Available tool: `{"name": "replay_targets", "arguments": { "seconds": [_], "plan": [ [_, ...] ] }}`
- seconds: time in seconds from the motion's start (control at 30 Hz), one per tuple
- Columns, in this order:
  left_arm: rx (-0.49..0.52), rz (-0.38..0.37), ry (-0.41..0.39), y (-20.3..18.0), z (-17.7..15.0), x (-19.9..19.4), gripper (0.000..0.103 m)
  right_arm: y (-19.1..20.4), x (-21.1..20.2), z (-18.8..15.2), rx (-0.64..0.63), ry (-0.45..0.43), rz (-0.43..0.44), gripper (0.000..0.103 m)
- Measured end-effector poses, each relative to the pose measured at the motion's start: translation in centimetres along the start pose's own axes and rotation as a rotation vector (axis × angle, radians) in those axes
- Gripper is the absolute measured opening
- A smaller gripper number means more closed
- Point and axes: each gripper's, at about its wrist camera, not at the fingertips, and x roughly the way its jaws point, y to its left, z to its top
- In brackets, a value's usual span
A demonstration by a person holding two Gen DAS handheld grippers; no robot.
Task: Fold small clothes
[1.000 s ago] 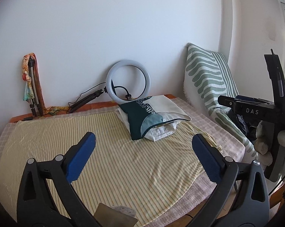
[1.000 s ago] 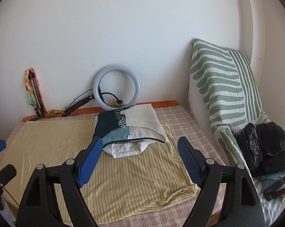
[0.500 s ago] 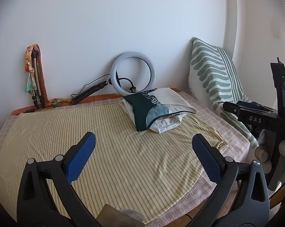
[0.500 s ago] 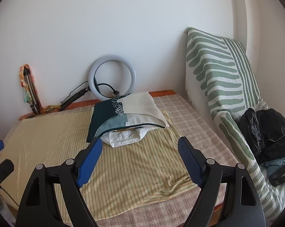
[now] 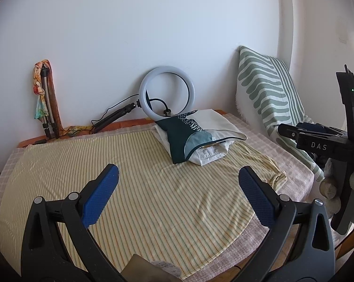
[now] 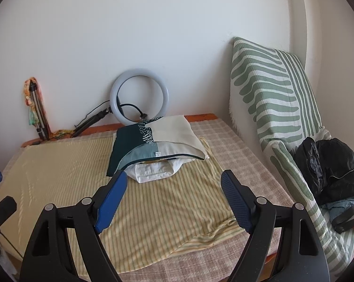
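Observation:
A stack of folded clothes lies at the back of the bed: a dark teal and cream patterned piece (image 5: pixel 195 131) (image 6: pixel 158 141) on top of a folded white garment (image 5: pixel 209 155) (image 6: pixel 153 170). It rests on a yellow striped sheet (image 5: pixel 129 176) (image 6: pixel 165 206). My left gripper (image 5: pixel 177 188) is open and empty, held above the sheet's front. My right gripper (image 6: pixel 174 192) is open and empty, in front of the stack. The right gripper's body (image 5: pixel 322 143) shows at the right edge of the left wrist view.
A ring light (image 5: pixel 166 92) (image 6: pixel 139 98) on a small tripod leans on the wall behind the stack. A green striped cushion (image 5: pixel 268 89) (image 6: pixel 271 94) stands at the right. Black bags (image 6: pixel 329 164) lie beside it. A tripod with a scarf (image 5: pixel 45 98) stands back left.
Both grippers have drifted a little; the view in each has shifted, with the stack slightly lower and nearer in the right wrist view. Both stay open. Clothes have not moved.

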Motion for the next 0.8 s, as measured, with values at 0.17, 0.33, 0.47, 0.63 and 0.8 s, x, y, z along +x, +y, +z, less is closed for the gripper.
{"name": "replay_targets", "arguments": {
  "seconds": [0.17,0.33,0.47,0.63,0.8],
  "plan": [
    [0.01,-0.005,-0.007,-0.01,0.1,-0.18,0.103,0.15,0.19,0.01,0.001,0.007,0.0,0.082],
    [0.012,-0.008,-0.007,0.0,0.1,-0.19,0.103,0.13,0.24,0.0,0.0,0.009,0.0,0.082],
    [0.012,-0.012,-0.006,0.02,0.13,-0.21,0.103,0.09,0.28,0.02,0.003,0.01,0.002,0.082],
    [0.014,-0.011,-0.007,0.01,0.13,-0.22,0.103,0.03,0.52,-0.17,0.0,0.015,0.004,0.082],
    [0.013,-0.012,-0.007,0.01,0.12,-0.25,0.103,0.12,0.73,-0.2,-0.005,0.018,0.011,0.082]
  ]
}}
